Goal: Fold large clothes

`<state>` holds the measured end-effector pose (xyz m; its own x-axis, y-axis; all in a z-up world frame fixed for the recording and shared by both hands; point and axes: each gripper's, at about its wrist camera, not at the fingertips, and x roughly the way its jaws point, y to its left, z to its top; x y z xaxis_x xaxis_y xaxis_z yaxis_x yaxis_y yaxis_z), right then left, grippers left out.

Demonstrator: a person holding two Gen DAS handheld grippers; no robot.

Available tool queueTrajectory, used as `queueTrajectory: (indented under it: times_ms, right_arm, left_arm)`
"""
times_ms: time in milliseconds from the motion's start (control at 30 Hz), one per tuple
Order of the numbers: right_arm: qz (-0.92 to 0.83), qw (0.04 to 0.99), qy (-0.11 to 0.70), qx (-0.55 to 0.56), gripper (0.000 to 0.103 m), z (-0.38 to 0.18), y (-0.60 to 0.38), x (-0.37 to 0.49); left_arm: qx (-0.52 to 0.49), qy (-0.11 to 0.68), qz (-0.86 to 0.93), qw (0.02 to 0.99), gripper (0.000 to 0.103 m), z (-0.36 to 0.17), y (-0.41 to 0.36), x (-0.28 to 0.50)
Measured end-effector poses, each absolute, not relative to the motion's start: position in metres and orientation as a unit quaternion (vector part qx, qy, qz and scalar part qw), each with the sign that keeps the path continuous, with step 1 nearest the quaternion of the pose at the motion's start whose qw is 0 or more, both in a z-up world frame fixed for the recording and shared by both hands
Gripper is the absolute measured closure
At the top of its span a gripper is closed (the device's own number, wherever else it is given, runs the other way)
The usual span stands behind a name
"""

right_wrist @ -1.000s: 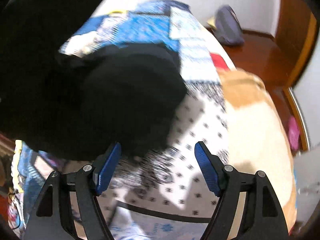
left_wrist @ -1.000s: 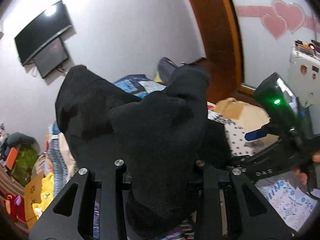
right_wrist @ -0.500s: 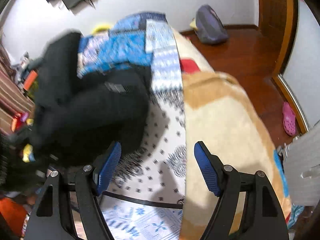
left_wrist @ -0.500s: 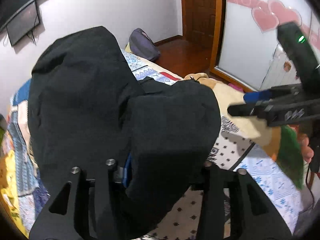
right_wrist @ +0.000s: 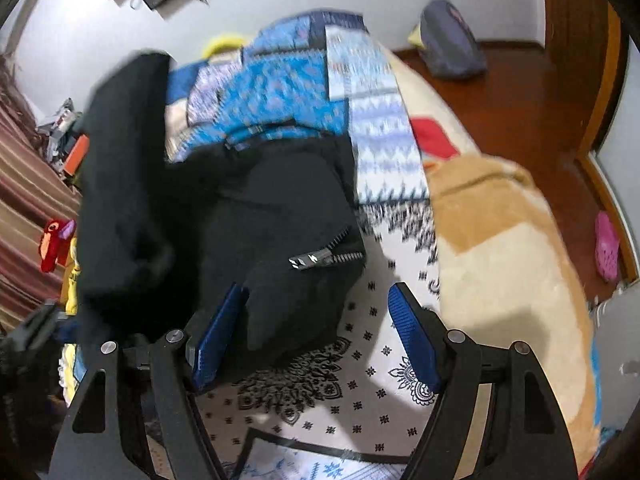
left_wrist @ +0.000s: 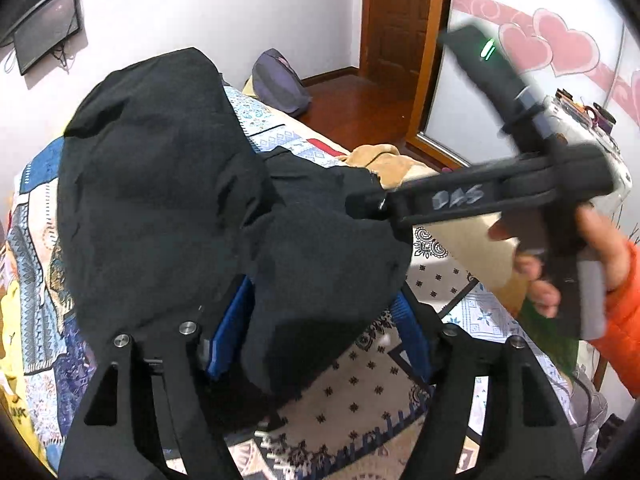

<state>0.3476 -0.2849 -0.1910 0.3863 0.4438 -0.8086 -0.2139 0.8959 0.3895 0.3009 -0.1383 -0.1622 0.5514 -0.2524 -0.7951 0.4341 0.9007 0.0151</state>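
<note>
Bedroom clutter rings the bed (right_wrist: 500,280), whose patterned cover carries everything I am working on. Nearest me, my left tool (left_wrist: 320,320) has just been opening; its blue pads stand apart with a fold of the one black jacket (left_wrist: 180,184) loose between them, so I judge it let go. My right tool (right_wrist: 316,332) is also spread wide, the jacket's zipper corner (right_wrist: 324,258) lying between the pads without being pinched. In the left view that tool is lifted above the bed's right edge, gripped by my hand (left_wrist: 560,264). Farther on, the jacket sits bunched toward the bed's left side, doubled over itself. One fold looks made; I reckon squaring and further folding remain. Beyond lie one tan blanket (right_wrist: 488,216), one grey bag (right_wrist: 448,44) on the floor and one pink shoe (right_wrist: 606,246).
</note>
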Motion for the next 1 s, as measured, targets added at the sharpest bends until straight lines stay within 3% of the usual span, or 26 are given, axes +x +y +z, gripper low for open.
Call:
queueTrajectory:
  times_ms: [267,367,667,1000]
  right_arm:
    - [0.197,0.815,0.536,0.1,0.03,-0.21,-0.282,0.349]
    - [0.195,0.817,0.534,0.094,0.03,-0.209,-0.282,0.348]
    - [0.178,0.835,0.518,0.048,0.03,-0.19,-0.274,0.343]
    - [0.225,0.875,0.426,0.038,0.028,-0.108,-0.257,0.319]
  left_arm:
    - [0.039,0.406,-0.176,0.896,0.034,-0.112,-0.081,0.279]
    - [0.023,0.39,-0.147,0.909,0.023,-0.094,-0.053,0.287]
    - [0.048,0.442,-0.02,0.895,0.021,-0.152,-0.011,0.328]
    - [0.04,0.444,-0.046,0.894,0.019,-0.171,-0.033,0.346]
